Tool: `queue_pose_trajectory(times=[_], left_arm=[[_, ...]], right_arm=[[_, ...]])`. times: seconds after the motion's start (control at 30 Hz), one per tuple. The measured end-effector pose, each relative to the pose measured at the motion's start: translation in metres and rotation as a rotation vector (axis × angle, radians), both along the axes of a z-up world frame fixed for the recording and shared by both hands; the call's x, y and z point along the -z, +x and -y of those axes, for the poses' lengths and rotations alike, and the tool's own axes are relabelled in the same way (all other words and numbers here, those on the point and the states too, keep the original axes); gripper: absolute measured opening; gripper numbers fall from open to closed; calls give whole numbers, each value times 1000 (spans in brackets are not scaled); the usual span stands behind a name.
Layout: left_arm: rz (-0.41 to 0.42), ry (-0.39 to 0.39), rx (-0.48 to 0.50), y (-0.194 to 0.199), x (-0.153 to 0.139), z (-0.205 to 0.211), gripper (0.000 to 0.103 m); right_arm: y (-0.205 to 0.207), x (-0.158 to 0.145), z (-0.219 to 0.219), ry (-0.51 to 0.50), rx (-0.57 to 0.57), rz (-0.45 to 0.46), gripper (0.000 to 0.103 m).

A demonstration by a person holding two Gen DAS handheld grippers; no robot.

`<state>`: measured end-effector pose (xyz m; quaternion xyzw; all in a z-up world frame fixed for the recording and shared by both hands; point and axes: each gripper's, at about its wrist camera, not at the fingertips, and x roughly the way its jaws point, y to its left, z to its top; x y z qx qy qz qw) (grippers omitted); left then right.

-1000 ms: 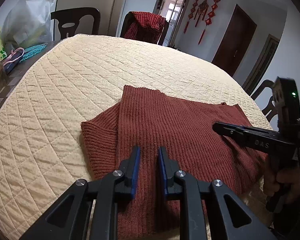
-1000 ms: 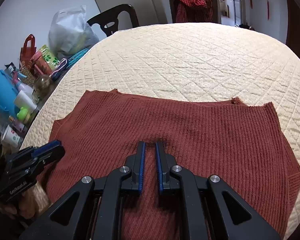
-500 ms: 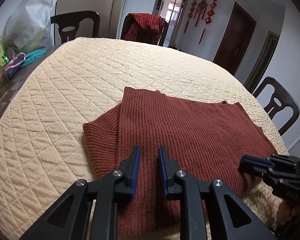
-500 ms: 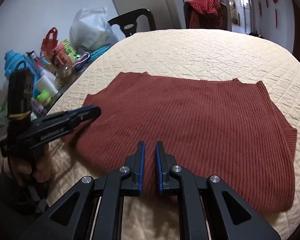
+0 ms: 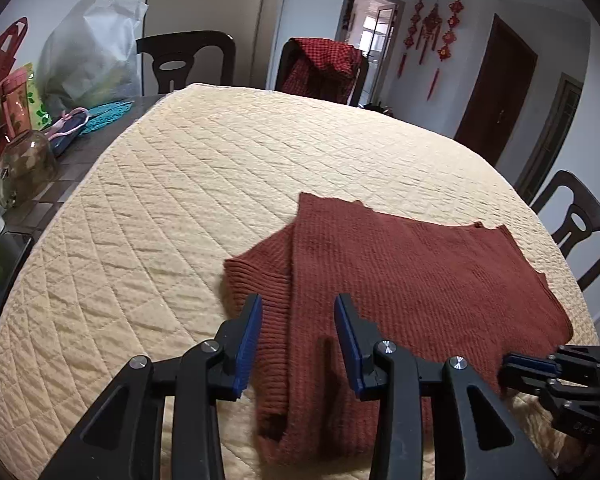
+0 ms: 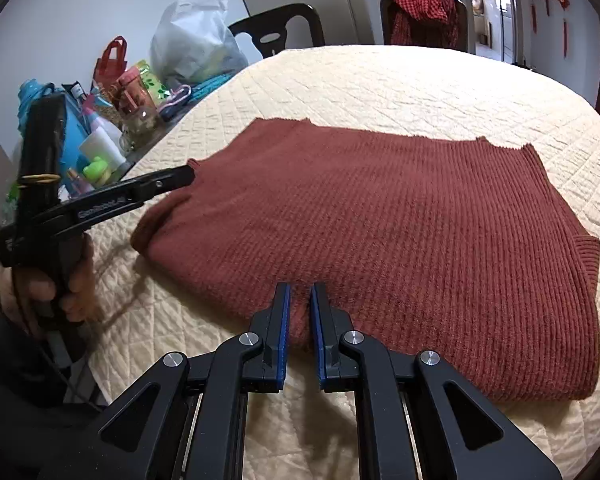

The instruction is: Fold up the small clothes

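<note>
A rust-red ribbed sweater (image 5: 412,288) lies flat on the cream quilted table cover (image 5: 220,184), its left sleeve folded in over the body. My left gripper (image 5: 298,306) hovers over that folded sleeve edge. Its jaws are opening, and the knit lies below the gap, not pinched. From the right wrist view the left gripper (image 6: 188,174) shows side-on at the sweater (image 6: 380,220) and its left shoulder, held by a hand (image 6: 56,280). My right gripper (image 6: 300,294) is shut at the sweater's near hem with nothing visibly pinched. The right gripper (image 5: 512,360) also shows at the lower right.
Dark chairs ring the table; one at the far side carries a red checked cloth (image 5: 324,64), another stands at the right (image 5: 580,232). A grey plastic bag (image 5: 88,56), a glass jar (image 5: 24,168), bottles and bags (image 6: 100,120) crowd the left side beyond the quilt's edge.
My left jaws have spread apart over the folded sleeve. My right gripper drew back from over the sweater's middle to its near hem, dropping low in the left wrist view.
</note>
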<state>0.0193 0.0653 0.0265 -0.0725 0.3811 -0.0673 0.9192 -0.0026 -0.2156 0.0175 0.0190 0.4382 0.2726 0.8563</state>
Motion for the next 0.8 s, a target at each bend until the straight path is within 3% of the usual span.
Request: queue_pose_trajectory(times=[0.37,0.53,0.8], left_arm=[[-27,-6,3,5,9,-2,44],[-32,-17,9,9,11,-6,48],[-41,-68,-9,23,13,-21,53]], right_arm=[[22,-6,4,47,36,16,10],[41,2,2,29,51,-17,10],[64,3,-3,29,66,-16,10]])
